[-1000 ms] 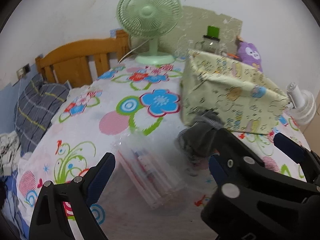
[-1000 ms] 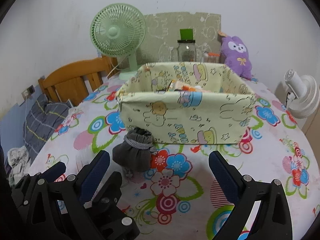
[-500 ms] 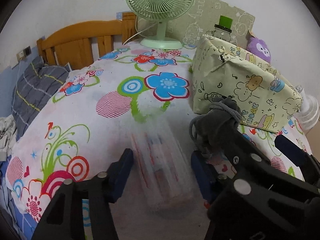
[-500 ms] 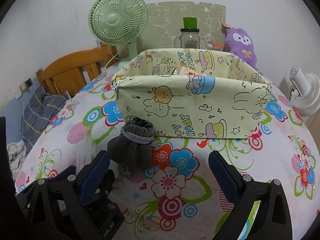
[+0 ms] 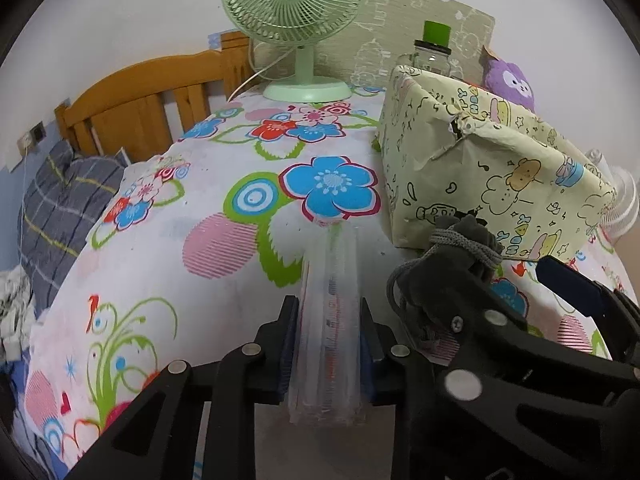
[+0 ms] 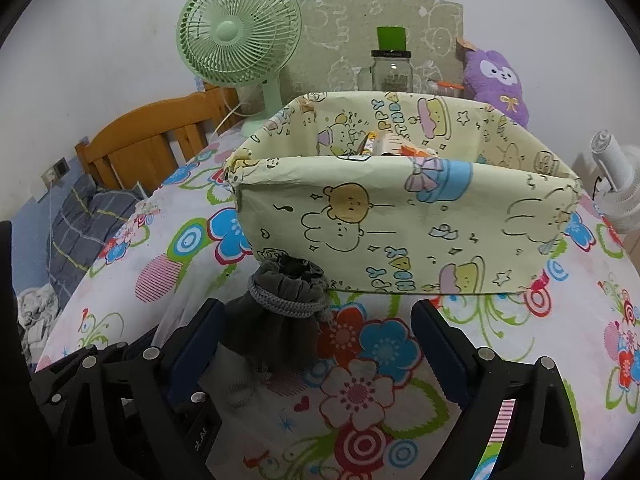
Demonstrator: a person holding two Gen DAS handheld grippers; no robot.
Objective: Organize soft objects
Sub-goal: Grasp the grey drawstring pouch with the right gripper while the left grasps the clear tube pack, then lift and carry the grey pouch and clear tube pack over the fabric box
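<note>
We are closing our left claw [image 5: 326,344] on the clear packet [image 5: 330,320] lying on the bed; our right claw [image 6: 316,344], closing but wide, is straddling the grey pouch [image 6: 282,312] beside the box [image 6: 400,216].

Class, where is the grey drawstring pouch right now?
In the right wrist view, the grey drawstring pouch sits on the floral tablecloth, before the patterned box, beside the right gripper.

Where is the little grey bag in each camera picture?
Left wrist: the grey bag is right of middle, behind the right gripper's arm, before the box.
Right wrist: the bag is low, left of middle, beside the left finger.
Shared landmark: the green fan at the back.
</note>
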